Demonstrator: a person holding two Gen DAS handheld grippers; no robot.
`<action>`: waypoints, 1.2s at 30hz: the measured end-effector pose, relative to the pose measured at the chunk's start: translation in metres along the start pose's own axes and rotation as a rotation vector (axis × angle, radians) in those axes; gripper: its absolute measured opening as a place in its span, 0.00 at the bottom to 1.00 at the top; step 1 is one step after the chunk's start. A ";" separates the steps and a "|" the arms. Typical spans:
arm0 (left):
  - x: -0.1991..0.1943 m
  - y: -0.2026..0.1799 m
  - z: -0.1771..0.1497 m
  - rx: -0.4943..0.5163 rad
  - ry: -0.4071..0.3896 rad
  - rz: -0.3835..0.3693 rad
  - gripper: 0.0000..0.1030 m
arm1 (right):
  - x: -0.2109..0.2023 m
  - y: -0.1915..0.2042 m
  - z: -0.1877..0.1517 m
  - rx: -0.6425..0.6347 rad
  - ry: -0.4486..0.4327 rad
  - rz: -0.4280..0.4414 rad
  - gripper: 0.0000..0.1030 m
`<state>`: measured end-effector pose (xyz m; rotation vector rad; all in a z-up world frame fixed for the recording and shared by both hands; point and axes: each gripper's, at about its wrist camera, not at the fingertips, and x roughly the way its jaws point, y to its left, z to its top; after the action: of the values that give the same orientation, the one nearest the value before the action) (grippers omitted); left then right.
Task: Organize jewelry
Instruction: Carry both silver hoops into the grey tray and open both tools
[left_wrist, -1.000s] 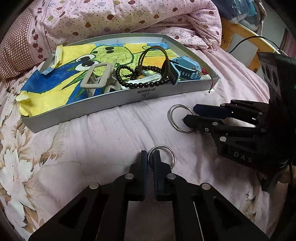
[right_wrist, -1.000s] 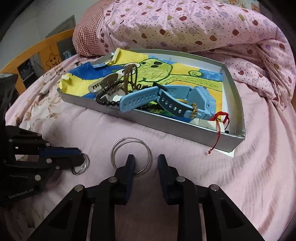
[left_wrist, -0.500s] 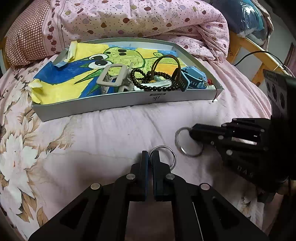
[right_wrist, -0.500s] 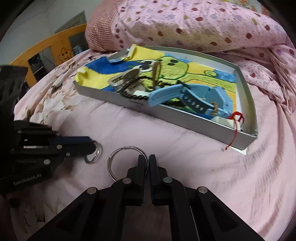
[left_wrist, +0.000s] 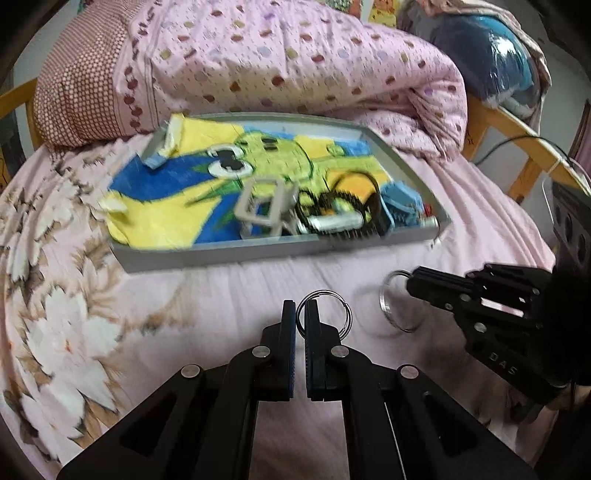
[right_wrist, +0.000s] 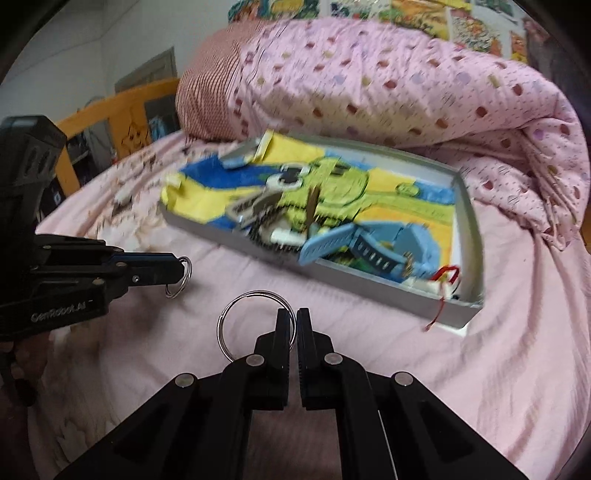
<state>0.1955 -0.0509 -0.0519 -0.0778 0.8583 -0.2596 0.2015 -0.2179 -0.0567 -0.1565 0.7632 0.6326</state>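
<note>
Now, line by line:
Left hand-held gripper (left_wrist: 301, 314): clenched on a small metal ring (left_wrist: 325, 313), the rim pinched between the two fingers; the loop sticks out to the right of the tips, above the pink bedsheet (left_wrist: 229, 295).
Left hand-held gripper, seen from the right wrist: it reaches in from the left edge (right_wrist: 177, 267) with the small ring (right_wrist: 179, 277) hanging at its tip.
Right hand-held gripper (right_wrist: 295, 325): fingers pressed together on a larger metal ring (right_wrist: 255, 325); most of the loop lies to the left of the tips.
Right hand-held gripper, seen from the left wrist: it comes in from the right (left_wrist: 412, 282), the larger ring (left_wrist: 397, 306) gripped at its tip and tilted over the sheet.
Rings to each other: near, apart, both in front of the tray.
Tray (left_wrist: 221, 254): shallow grey box on the bed beyond both grippers, lined with a yellow, blue and green cartoon picture (left_wrist: 177, 210).
Tray contents: crowded at its right end, blurred; a grey rectangular buckle (left_wrist: 264, 206), a string of black beads (left_wrist: 332, 206), a dark hair band (left_wrist: 358, 184), a blue watch strap (right_wrist: 328, 245), a red cord (right_wrist: 448, 275) over the front right corner.
Behind the tray: a pink spotted quilt (left_wrist: 295, 62), bunched up, and a checked pillow (left_wrist: 81, 81) to its left.
Bed frame: orange wood (right_wrist: 118, 107) at the left of the right wrist view.
</note>
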 end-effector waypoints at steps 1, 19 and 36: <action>0.000 0.001 0.004 -0.005 -0.012 0.005 0.02 | -0.003 -0.001 0.002 0.005 -0.016 -0.002 0.04; 0.041 0.003 0.074 -0.060 -0.069 0.073 0.02 | 0.017 -0.076 0.048 0.264 -0.156 -0.095 0.04; 0.059 -0.003 0.086 -0.045 -0.045 0.052 0.02 | 0.034 -0.084 0.047 0.276 -0.117 -0.119 0.05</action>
<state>0.2963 -0.0715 -0.0388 -0.1028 0.8208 -0.1897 0.2977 -0.2530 -0.0535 0.0876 0.7145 0.4148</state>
